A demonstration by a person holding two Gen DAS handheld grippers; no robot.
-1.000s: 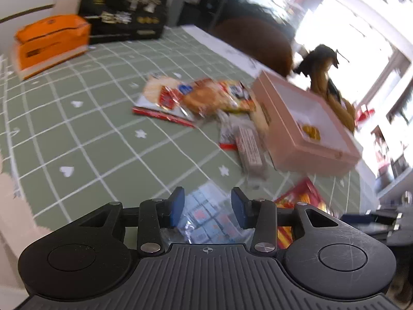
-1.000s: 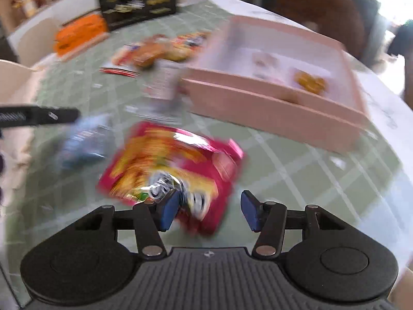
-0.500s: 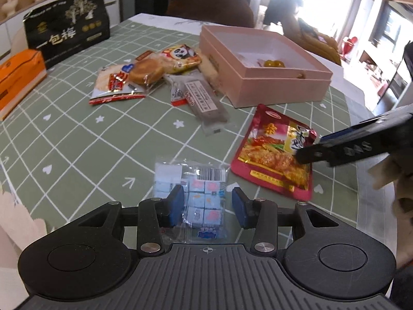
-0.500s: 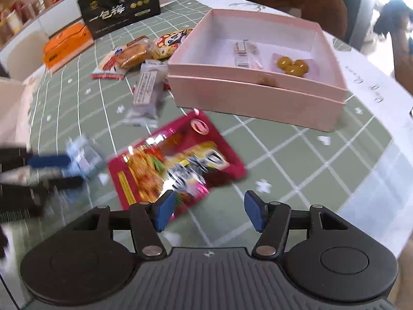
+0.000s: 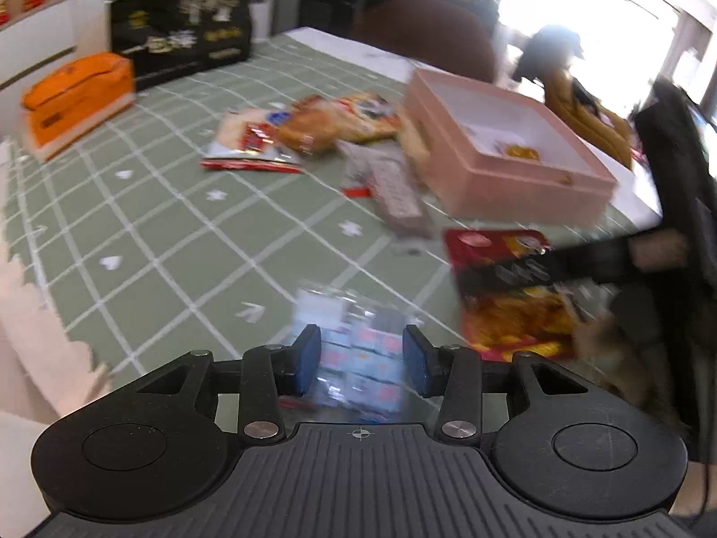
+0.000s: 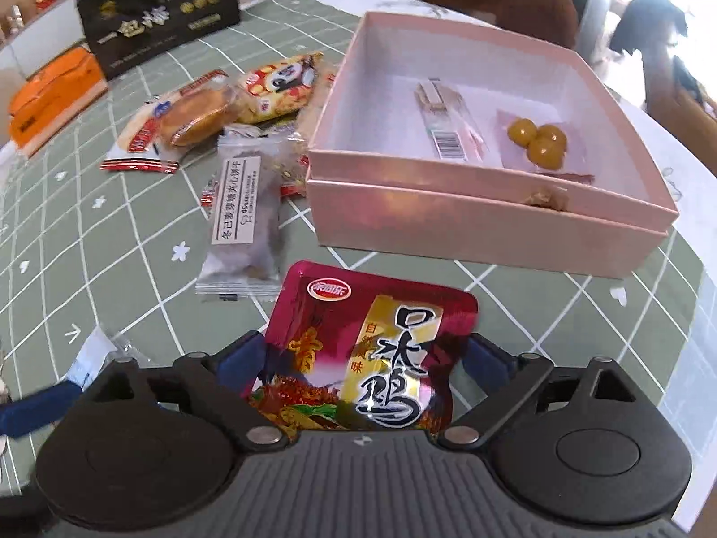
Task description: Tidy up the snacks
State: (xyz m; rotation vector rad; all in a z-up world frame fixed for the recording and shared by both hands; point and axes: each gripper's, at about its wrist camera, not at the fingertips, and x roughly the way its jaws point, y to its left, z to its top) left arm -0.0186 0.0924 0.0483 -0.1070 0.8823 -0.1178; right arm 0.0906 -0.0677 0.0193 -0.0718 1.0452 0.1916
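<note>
1. Right wrist view only: contents of the pink box [image 6: 488, 206] legible, namely a clear wrapped bar [image 6: 448, 125] with a barcode and a pouch of three yellow balls [image 6: 540, 141] on the white floor.
2. Left wrist view only: right gripper [image 5: 529, 269] seen from outside as a dark blurred bar lying across the red snack pouch [image 5: 506, 300]; a clear bag of small white cubes [image 5: 354, 349] in front of the left gripper [image 5: 362, 361].
3. Left gripper: jaws partly spread, the clear bag between the blue pads [image 5: 307, 356]; contact with the pads not determinable through motion blur.
4. Right gripper [image 6: 363, 361]: jaws spread wide, just opened further, the red snack pouch between them and rising over the gripper body; pressure of the pads on its edges not visible.
5. Red snack pouch: glossy crimson foil, red oval logo at top, large black Chinese characters on a gold panel, food picture at the bottom; located on the green grid tablecloth [image 6: 112, 242], just in front of the pink box.
6. Grey wrapped cake [image 6: 242, 219] with white label beside the box's left corner; round pastry [image 6: 197, 116] and panda-print packet [image 6: 282, 87] farther back, overlapping.
7. Black gift bag [image 6: 157, 9] and orange box [image 6: 49, 98] at the far table edge.
8. Hidden or unclear: lower pouch edge cut off by the gripper body; left view smeared throughout; print on far packets unreadable.
</note>
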